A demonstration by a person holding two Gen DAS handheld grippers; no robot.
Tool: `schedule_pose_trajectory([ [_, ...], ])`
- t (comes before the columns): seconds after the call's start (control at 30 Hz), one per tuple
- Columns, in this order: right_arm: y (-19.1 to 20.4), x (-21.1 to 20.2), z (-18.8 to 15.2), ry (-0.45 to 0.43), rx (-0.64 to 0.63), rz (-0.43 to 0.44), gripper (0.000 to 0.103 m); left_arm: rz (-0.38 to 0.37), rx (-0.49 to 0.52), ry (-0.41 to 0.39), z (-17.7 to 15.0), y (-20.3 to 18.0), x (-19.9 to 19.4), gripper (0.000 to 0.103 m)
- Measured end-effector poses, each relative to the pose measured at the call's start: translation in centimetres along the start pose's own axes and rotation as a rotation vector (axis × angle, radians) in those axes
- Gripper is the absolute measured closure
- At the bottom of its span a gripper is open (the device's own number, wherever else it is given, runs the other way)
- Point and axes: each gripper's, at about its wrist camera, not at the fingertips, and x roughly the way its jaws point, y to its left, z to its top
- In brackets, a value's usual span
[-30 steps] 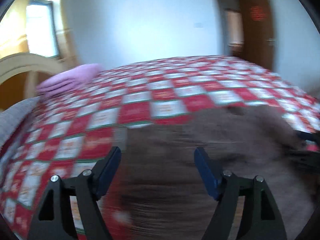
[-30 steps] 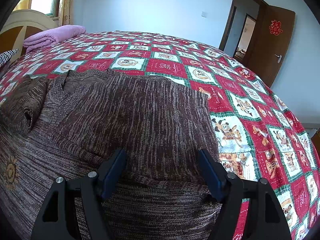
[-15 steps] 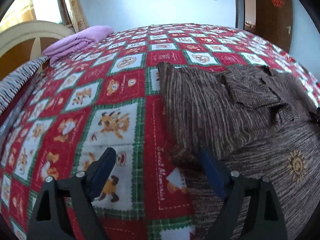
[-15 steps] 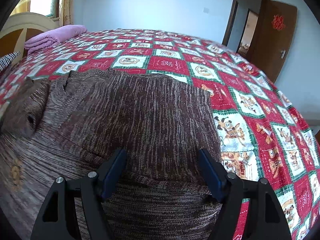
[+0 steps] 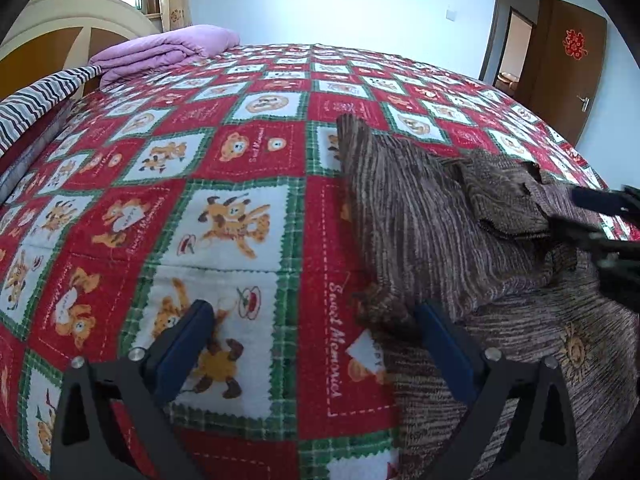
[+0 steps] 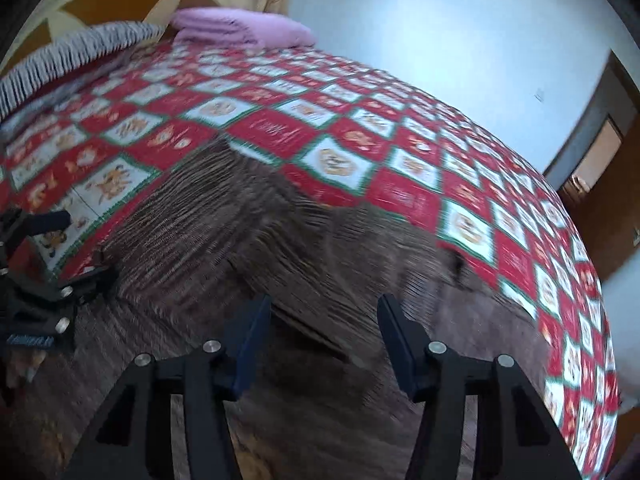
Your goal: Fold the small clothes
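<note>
A brown knit sweater (image 5: 436,232) lies on the red patterned bedspread (image 5: 224,168), one sleeve folded across its body. My left gripper (image 5: 316,328) is open and empty, low over the bedspread at the sweater's left edge, its right finger next to the sleeve's cuff. My right gripper (image 6: 324,320) is open and empty, just above the sweater (image 6: 320,248); this view is blurred. The right gripper also shows at the right edge of the left wrist view (image 5: 608,216). The left gripper shows at the left edge of the right wrist view (image 6: 36,264).
A folded purple blanket (image 5: 168,50) and a striped cloth (image 5: 36,100) lie at the head of the bed by the headboard (image 5: 76,20). A brown door (image 5: 568,64) stands at the far right. The bedspread stretches bare to the left of the sweater.
The left gripper moved down and left to the sweater's left edge. The right gripper swung left and tilted over the sweater, now in motion blur. Both stayed open.
</note>
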Motion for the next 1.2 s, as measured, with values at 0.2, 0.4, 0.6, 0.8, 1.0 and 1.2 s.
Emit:
schedule_pose_trajectory([
  [0.2,0.4,3.8,0.8,0.066,-0.008,-0.016,0.047,-0.024,-0.017,-0.006,0.0,0.4,-0.1,0.0],
  [0.4,-10.1,3.4,-0.2,0.053,0.359,-0.132,0.047,-0.036,-0.025,-0.01,0.0,0.6,-0.2,0.0],
  [0.6,-9.9,2.2,-2.5,0.082,0.429,0.137,0.047,-0.046,-0.032,-0.017,0.0,0.7,-0.3,0.0],
  [0.8,-7.4,2.5,-4.2,0.121,0.438,0.23,0.056,-0.048,-0.032,-0.019,-0.1,0.7,-0.4,0.0],
  [1.0,-7.2,2.0,-4.5,0.108,0.454,0.32,0.075,-0.054,-0.033,-0.022,-0.1,0.7,-0.5,0.0],
  [1.2,-5.8,2.1,-4.4,0.115,0.378,0.286,0.1,-0.072,-0.036,-0.028,-0.2,0.7,-0.7,0.0],
])
